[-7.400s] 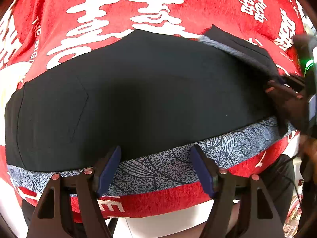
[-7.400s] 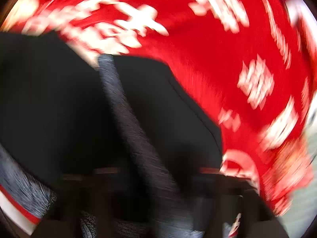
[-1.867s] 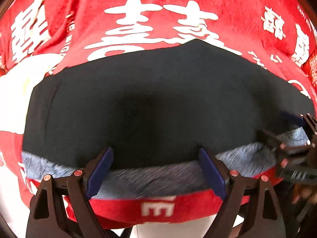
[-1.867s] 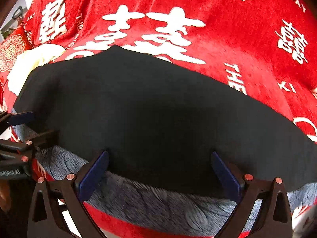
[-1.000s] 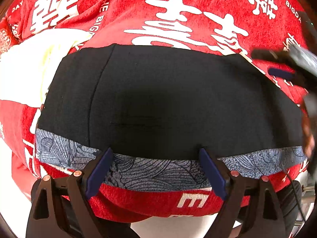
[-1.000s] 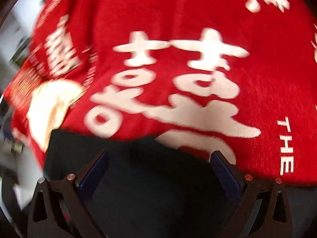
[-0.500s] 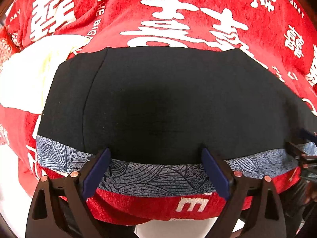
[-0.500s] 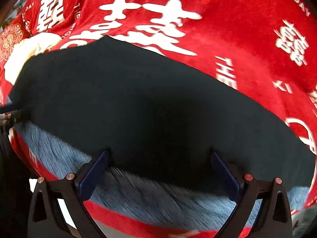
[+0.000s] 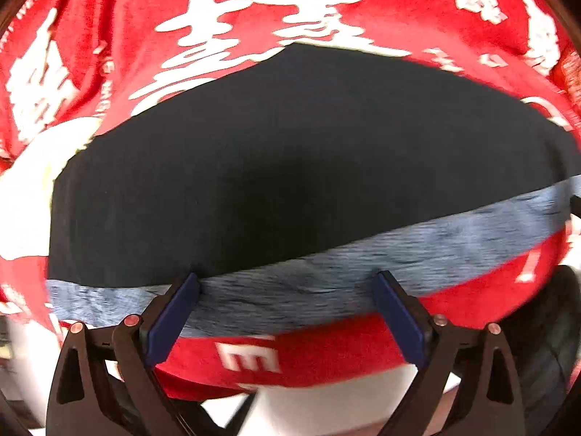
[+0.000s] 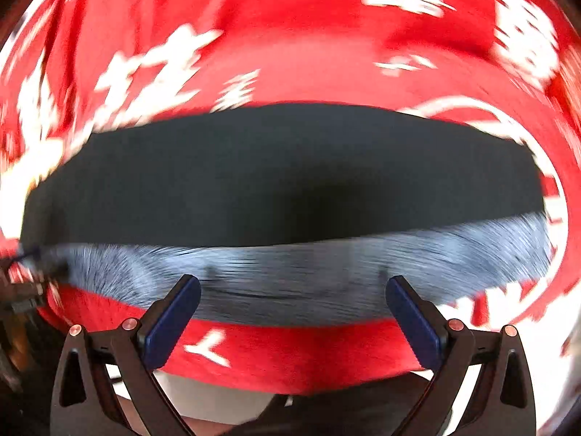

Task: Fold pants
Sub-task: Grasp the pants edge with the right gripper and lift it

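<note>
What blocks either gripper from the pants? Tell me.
Nothing visible. The left gripper and right gripper are open right over the grey band of the pants; only red cloth surrounds them.

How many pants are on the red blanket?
1. The black pants, folded flat, lie in the middle of the red blanket, their blue-grey patterned band along the near edge. More could be outside the view.

Seven seconds back, the pants [image 9: 290, 167] have a flap turned up at one end, showing its grey patterned band; now they lie as one flat black block on the red cloth [image 9: 326, 11], the band along the near edge only.
</note>
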